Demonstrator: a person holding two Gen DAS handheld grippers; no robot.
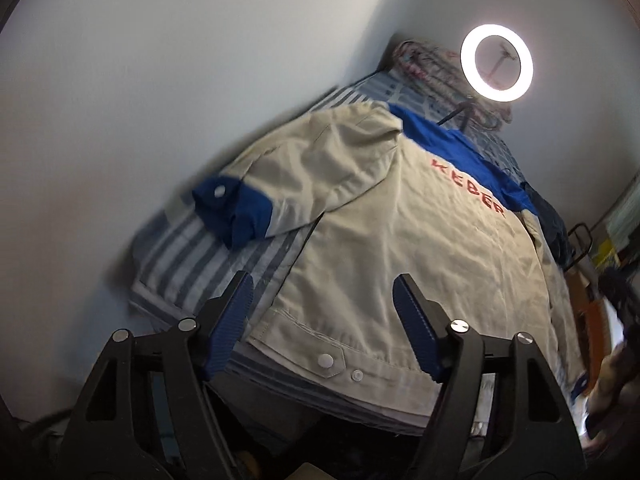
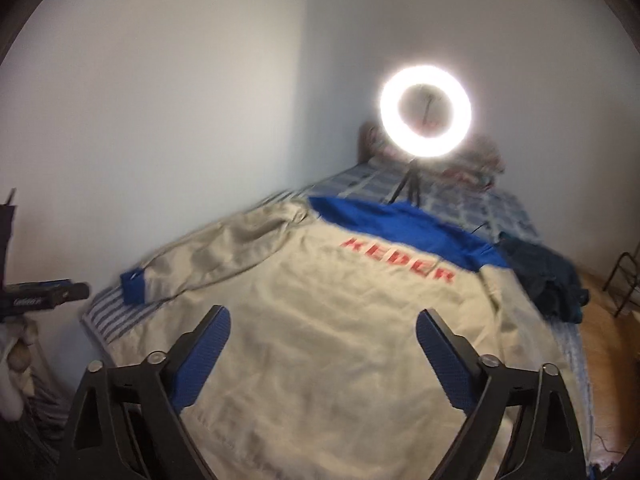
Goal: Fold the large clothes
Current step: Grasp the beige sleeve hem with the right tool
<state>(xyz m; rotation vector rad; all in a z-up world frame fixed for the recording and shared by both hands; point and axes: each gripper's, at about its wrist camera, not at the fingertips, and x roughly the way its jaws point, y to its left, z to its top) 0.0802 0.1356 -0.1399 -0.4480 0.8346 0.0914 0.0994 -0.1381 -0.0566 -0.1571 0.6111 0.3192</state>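
A large beige work jacket point(image 1: 420, 248) lies back up on the bed, with a blue yoke and red lettering across the shoulders. Its left sleeve is folded in over the body, and the blue cuff point(image 1: 236, 208) rests on the striped sheet. My left gripper point(image 1: 323, 280) hovers open over the hem's left corner, near the snap tab, with nothing between its blue pads. In the right wrist view the same jacket point(image 2: 320, 320) fills the foreground. My right gripper point(image 2: 324, 312) is open above the lower back panel and holds nothing.
The bed's blue-and-white sheet point(image 1: 188, 256) runs along a white wall on the left. A lit ring light point(image 2: 386, 110) stands on a small tripod near the head of the bed. A dark blue garment point(image 2: 548, 276) lies at the jacket's right. A black wire rack point(image 2: 624, 280) stands beyond it.
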